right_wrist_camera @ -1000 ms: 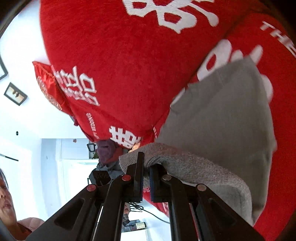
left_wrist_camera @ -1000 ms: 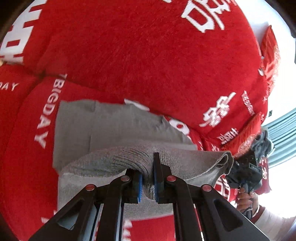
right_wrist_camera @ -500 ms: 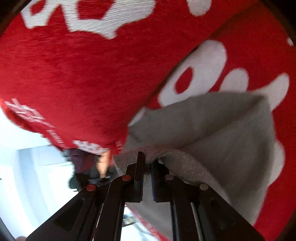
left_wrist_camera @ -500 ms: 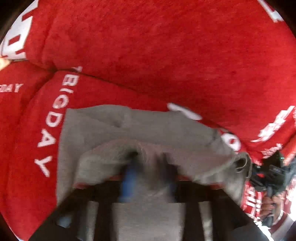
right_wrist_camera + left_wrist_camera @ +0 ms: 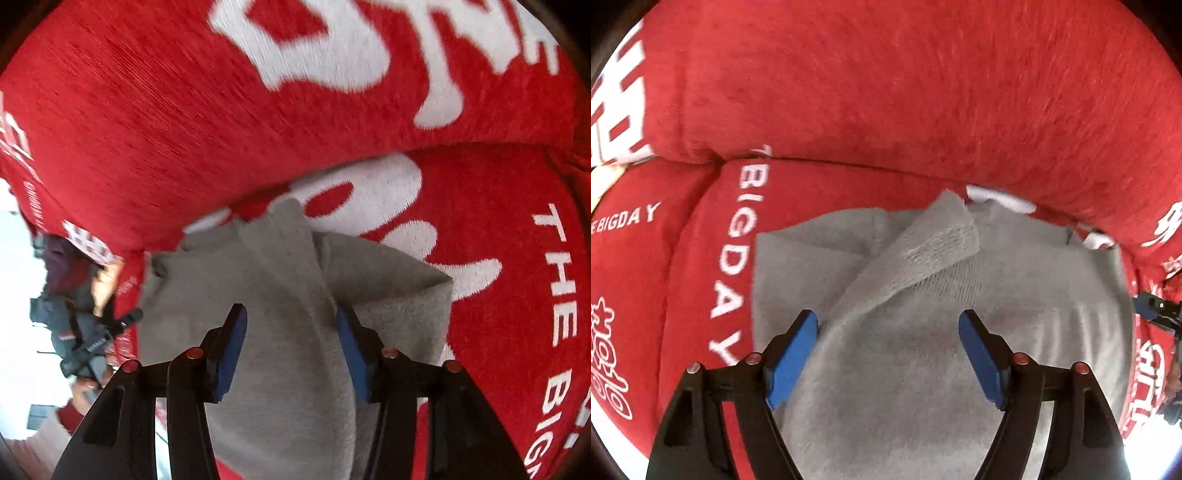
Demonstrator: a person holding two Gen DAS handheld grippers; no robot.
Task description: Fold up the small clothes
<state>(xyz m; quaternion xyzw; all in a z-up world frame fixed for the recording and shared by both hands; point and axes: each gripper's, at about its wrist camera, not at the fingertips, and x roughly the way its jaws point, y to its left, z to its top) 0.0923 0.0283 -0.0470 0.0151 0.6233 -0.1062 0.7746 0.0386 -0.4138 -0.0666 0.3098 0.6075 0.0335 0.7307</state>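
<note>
Both tongs (image 5: 888, 325) (image 5: 291, 325) agape over garment (image 5: 905, 387)

Left gripper (image 5: 888, 325): jaws spread wide, blue pads (image 5: 792, 356) facing each other across a broad gap, nothing clamped between them. Right gripper (image 5: 291, 319): jaws likewise parted, though by a narrower gap, blue pads (image 5: 231, 352) exposed, nothing pinched. In the right wrist view a hand (image 5: 86, 386) is seen on the left gripper's handle at the left edge.
</note>
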